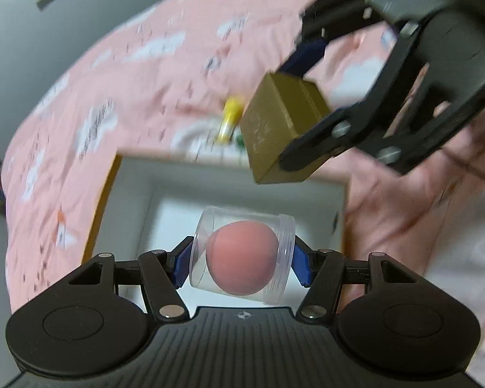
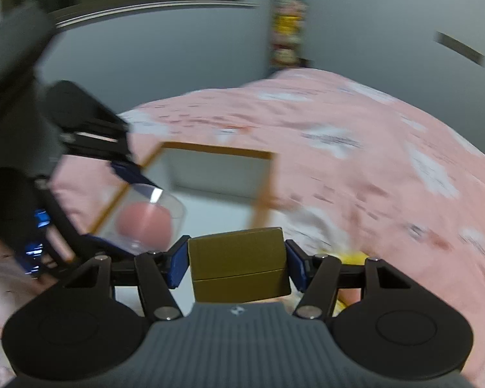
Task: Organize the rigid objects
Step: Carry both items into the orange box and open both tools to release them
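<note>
No words, brands or numbers can be read in either view. The only sign is a small round crosshair mark on the body of the left gripper [image 1: 242, 260] and of the right gripper [image 2: 238, 263].

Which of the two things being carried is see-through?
The clear jar with a pink ball inside, held by the left gripper. The gold box in the right gripper is opaque.

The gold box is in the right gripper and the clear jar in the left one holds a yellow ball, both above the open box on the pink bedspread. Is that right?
Nearly. The ball inside the clear jar is pink, not yellow, as the left wrist view shows. The rest holds: the right gripper grips the gold box, the left gripper grips the jar, both above the open box on the pink bedspread.
</note>
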### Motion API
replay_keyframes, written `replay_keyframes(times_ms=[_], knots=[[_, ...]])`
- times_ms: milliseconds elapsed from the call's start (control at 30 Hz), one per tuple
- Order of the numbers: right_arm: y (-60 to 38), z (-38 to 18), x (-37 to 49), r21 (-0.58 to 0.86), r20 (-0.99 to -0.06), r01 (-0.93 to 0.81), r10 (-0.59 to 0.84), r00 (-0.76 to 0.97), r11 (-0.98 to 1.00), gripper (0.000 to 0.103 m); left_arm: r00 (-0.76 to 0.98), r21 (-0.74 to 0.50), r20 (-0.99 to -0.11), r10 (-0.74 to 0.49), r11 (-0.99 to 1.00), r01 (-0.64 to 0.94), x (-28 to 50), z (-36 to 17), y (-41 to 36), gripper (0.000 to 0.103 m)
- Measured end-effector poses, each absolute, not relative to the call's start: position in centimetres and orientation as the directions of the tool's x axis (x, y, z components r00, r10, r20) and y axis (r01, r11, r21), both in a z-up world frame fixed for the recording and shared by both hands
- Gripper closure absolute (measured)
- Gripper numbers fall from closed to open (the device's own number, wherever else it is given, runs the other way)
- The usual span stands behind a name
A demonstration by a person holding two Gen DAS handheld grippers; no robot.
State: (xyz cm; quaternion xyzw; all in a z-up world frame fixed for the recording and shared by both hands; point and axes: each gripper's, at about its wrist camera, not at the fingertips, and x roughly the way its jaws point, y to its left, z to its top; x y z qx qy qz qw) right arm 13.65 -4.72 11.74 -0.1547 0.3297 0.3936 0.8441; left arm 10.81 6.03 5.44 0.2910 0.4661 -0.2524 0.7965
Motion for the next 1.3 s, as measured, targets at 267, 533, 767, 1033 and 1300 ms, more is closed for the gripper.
replay_keyframes(times_ms=[267,533,767,1033,1300], knots=[[3.5,8.2,15.1,0.016,-0.8,-0.918,0.555,0.226,0.396,0.042,0.249,0.144,-0.965,-0.083,0.626,0.767,11.3,-0.3,8.7,0.033],[8.4,2.9,16.4,0.053,-0.921,-0.987,0.39,0.009,0.15,0.042,0.077,-0.007,-0.989,-0.126,0.561,0.828,12.4,-3.7,9.1,0.033],[10.4,0.0,17.0,0.163,-0.942,-0.987,0.299,-0.153,0.009,0.042,-0.021,-0.12,-0.984,-0.179,0.565,0.816,14.5,-4.9,9.2,0.033],[12.1,-2.0,18.2,0.274,-0.924,-0.961,0.264,-0.275,-0.04,0.041,-0.106,-0.218,-0.97,-0.219,0.585,0.781,16.9,-5.8,10.8,0.032],[13.1,-3.3,20.1,0.324,-0.908,-0.945,0.267,-0.322,-0.038,0.031,-0.132,-0.257,-0.961,-0.243,0.606,0.753,17.9,-6.8,11.9,0.021]])
